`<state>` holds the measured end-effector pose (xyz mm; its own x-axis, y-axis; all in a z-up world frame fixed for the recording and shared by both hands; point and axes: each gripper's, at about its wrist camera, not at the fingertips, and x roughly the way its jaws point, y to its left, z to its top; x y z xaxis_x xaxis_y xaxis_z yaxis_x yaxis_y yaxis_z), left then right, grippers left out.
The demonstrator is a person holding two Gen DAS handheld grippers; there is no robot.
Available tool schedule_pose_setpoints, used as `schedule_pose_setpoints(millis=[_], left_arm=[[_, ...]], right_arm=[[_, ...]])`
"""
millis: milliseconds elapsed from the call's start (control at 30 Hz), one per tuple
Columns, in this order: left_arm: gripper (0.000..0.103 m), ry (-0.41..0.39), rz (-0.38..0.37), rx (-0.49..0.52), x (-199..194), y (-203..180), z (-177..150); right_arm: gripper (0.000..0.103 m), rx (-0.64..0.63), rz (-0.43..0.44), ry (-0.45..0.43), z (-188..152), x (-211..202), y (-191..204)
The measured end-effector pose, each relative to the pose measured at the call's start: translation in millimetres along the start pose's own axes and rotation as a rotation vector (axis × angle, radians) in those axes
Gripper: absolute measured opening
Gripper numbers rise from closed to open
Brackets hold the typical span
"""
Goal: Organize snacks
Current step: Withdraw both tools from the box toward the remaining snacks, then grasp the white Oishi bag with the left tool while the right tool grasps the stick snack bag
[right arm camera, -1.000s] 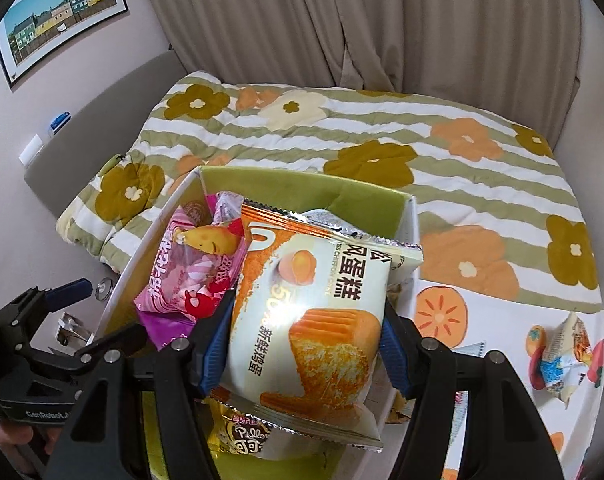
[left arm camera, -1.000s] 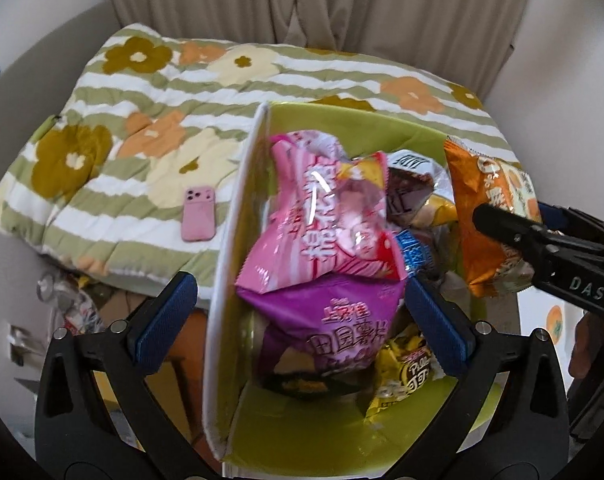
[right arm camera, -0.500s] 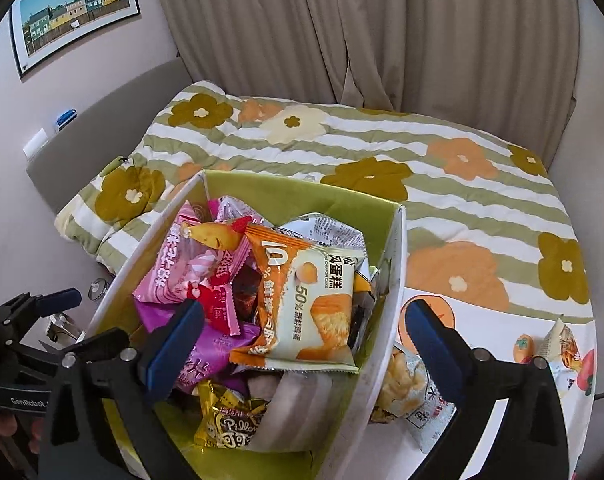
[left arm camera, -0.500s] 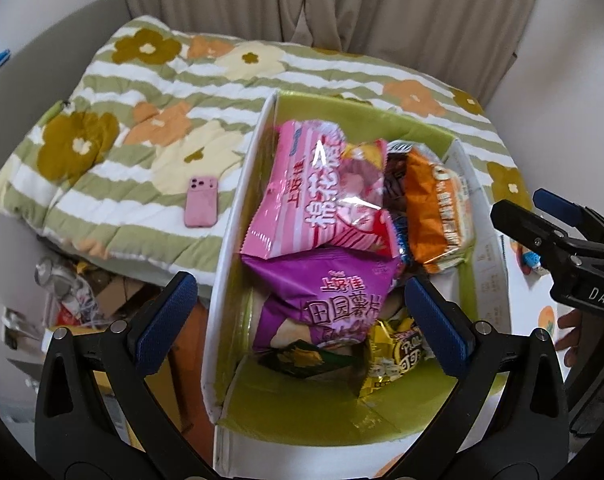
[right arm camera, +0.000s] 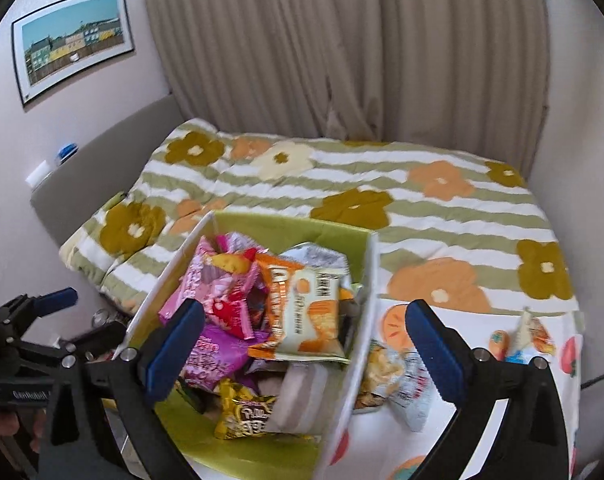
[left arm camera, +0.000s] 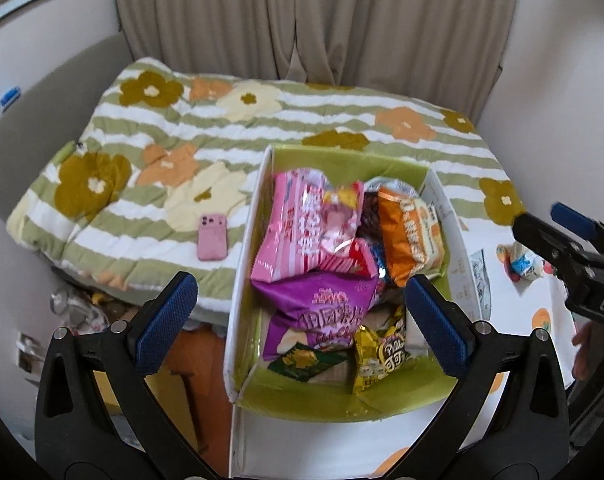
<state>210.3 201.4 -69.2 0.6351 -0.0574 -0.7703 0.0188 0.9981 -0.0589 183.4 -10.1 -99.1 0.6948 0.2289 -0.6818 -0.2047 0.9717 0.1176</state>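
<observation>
A white box with a green lining (left arm camera: 242,264) (right arm camera: 362,320) holds several snack bags. An orange cake packet (left arm camera: 410,236) (right arm camera: 310,312) lies on top at its right side, beside a pink bag (left arm camera: 306,228) (right arm camera: 214,292), a purple bag (left arm camera: 322,308) and a yellow packet (left arm camera: 378,356) (right arm camera: 242,416). My left gripper (left arm camera: 302,320) hangs open above the box's near end, nothing between its fingers. Open and empty too, my right gripper (right arm camera: 302,352) hovers over the box's right wall. Loose snacks (right arm camera: 394,376) lie on the table right of the box, and one more packet (right arm camera: 530,332) (left arm camera: 522,260) lies farther right.
A bed with a green-striped flower quilt (left arm camera: 262,128) (right arm camera: 382,184) lies behind the box, with a pink phone (left arm camera: 212,238) on it. The box stands on a white fruit-print tablecloth (right arm camera: 482,320). Curtains (right arm camera: 342,48) and a framed picture (right arm camera: 74,44) are on the far walls. Clutter sits on the floor at left (left arm camera: 74,312).
My right gripper opened and let go of the orange cake packet, which now lies in the box. Both grippers have drawn back and up from the box.
</observation>
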Motion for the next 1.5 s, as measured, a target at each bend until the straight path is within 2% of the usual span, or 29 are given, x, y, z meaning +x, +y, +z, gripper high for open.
schedule_pose_setpoints(millis=[333, 533, 767, 933, 1133, 1300, 1500], left_arm=[[0.103, -0.049, -0.078, 0.025, -8.1, -41.9, 8.5], [0.103, -0.061, -0.093, 0.056, -8.6, -98.2, 10.1], [0.103, -0.037, -0.079, 0.089, 7.1, -192.1, -0.3], [0.103, -0.016, -0.004, 0.123, 31.4, -254.7, -19.4], [0.103, 0.018, 0.094, 0.169, 71.9, -304.1, -49.6], [0.103, 0.07, 0.161, 0.186, 116.5, -326.2, -67.1], [0.103, 0.11, 0.286, 0.302, 167.2, -344.7, -77.8]], right_arm=[[0.1, 0.075, -0.124, -0.064, -13.1, -48.7, -49.3], [0.1, 0.137, -0.158, -0.083, -22.5, -67.2, -102.2], [0.1, 0.157, -0.158, -0.051, -31.3, -77.4, -181.4], [0.1, 0.142, -0.162, -0.009, -39.1, -72.1, -230.1], [0.1, 0.116, -0.11, 0.067, -52.1, -42.4, -273.0], [0.1, 0.135, -0.065, 0.126, -65.1, -13.1, -296.6], [0.1, 0.128, -0.045, 0.196, -78.3, 24.0, -311.9]])
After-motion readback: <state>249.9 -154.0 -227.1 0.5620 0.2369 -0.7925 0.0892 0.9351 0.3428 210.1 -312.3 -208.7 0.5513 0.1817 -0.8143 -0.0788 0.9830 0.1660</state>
